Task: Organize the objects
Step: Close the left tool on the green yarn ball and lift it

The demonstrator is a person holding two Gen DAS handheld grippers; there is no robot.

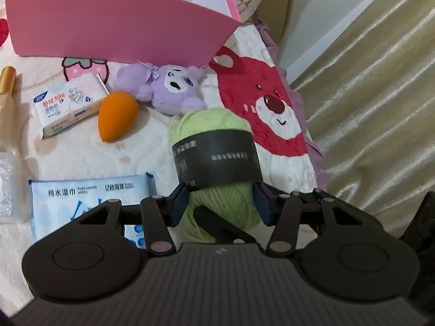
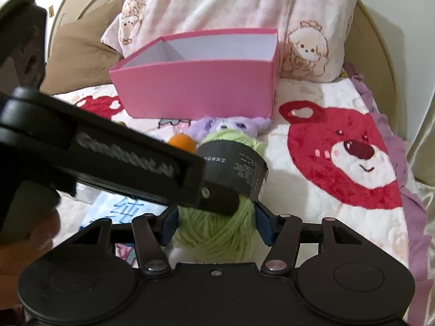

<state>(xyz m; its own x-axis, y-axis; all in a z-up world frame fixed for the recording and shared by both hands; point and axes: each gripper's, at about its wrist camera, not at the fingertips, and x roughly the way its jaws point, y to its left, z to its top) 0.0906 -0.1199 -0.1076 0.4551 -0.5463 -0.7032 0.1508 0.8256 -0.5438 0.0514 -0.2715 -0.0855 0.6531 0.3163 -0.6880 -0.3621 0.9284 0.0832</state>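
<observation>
Both grippers close on one ball of green yarn (image 1: 217, 168) lying on the blanket (image 1: 81, 152) near the pink box (image 1: 117, 27). The left gripper (image 1: 221, 203) pinches its near end; the right gripper (image 2: 216, 224) brackets it likewise, pads (image 2: 168, 224) against the wool.

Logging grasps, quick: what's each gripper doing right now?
Left gripper: shut on the green yarn ball.
Right gripper: shut on the same yarn ball.
</observation>
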